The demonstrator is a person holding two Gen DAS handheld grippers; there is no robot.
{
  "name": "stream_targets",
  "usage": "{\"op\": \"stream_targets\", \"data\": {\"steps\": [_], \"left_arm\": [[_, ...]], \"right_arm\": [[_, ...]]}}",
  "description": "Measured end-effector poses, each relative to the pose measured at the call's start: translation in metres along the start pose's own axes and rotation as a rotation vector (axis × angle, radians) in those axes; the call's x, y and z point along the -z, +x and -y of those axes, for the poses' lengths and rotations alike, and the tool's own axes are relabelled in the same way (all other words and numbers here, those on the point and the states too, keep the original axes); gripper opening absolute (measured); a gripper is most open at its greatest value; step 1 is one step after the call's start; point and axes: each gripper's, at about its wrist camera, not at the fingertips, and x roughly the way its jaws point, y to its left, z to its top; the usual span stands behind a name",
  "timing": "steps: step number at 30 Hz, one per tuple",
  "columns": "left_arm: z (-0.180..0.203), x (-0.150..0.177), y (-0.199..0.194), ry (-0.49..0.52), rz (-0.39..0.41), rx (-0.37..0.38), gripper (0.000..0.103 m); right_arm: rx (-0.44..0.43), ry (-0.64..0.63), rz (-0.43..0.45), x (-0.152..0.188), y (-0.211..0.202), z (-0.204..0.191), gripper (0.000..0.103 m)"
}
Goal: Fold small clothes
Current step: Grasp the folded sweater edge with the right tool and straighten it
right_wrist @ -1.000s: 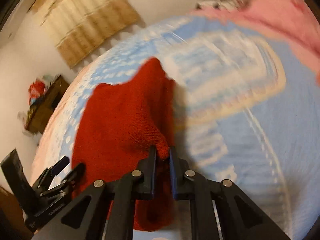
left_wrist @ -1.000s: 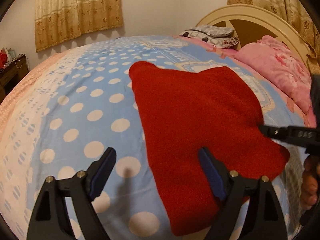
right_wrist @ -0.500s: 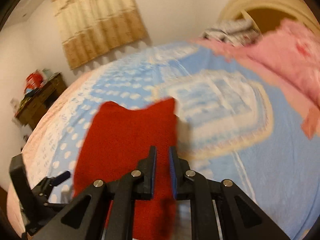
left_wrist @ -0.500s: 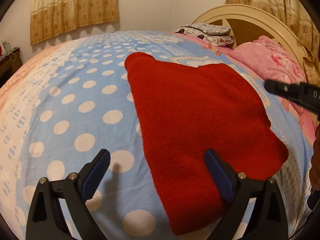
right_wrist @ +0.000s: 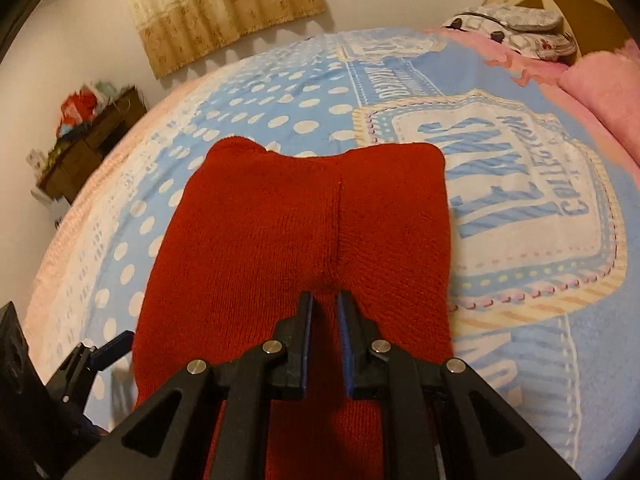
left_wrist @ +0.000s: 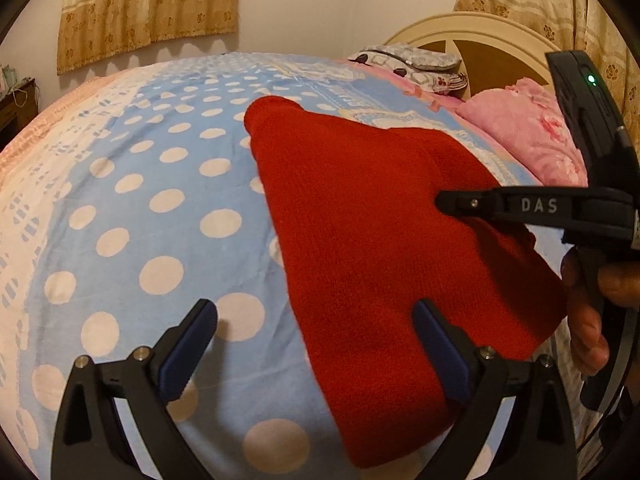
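A red knitted garment lies flat on the bed's blue polka-dot blanket, away from the headboard end, where a pink pillow and a grey patterned pillow rest. The knit is a deep, even red with a fine ribbed texture; from the right wrist view a vertical seam or crease runs down its middle, and its far edge shows two rounded corners with a shallow dip between them. It appears doubled over, with smooth edges and little wrinkling. Its right side borders the large white lettered emblem printed on the blanket. The left gripper hovers over the near end of the garment with its jaws spread wide, one blue-padded finger above the dotted blanket and the other above the red knit. The right gripper sits low over the garment's middle, its jaws drawn close together with a narrow gap between them showing red knit beyond; they pinch nothing visible. A wooden side table with clutter stands by the wall under tan curtains.
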Motion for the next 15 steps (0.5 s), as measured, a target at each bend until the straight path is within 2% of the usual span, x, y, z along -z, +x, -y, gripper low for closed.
{"op": "stream_targets", "data": {"steps": [2, 4, 6, 7, 11, 13, 15], "left_arm": [[-0.002, 0.001, -0.002, -0.012, 0.004, 0.007, 0.101], [-0.005, 0.001, -0.004, -0.028, 0.011, 0.015, 0.101], [-0.007, 0.002, -0.005, -0.042, 0.017, 0.025, 0.101], [-0.008, 0.001, -0.005, -0.048, 0.015, 0.028, 0.101], [-0.012, 0.002, -0.004, -0.068, 0.004, 0.036, 0.101], [-0.013, 0.003, -0.005, -0.076, 0.005, 0.028, 0.101], [-0.015, 0.004, -0.005, -0.089, 0.003, 0.028, 0.101]], "right_arm": [[0.038, -0.04, -0.007, -0.002, -0.005, -0.007, 0.012], [0.06, -0.062, 0.05, -0.003, -0.02, -0.019, 0.012], [0.016, -0.083, 0.104, -0.003, -0.029, -0.03, 0.012], [-0.032, -0.107, 0.109, -0.005, -0.029, -0.039, 0.012], [-0.074, -0.186, 0.054, -0.011, -0.006, -0.067, 0.012], [-0.102, -0.181, -0.015, -0.011, 0.019, -0.072, 0.012], [-0.1, -0.195, 0.001, -0.008, 0.026, -0.076, 0.012]]}}
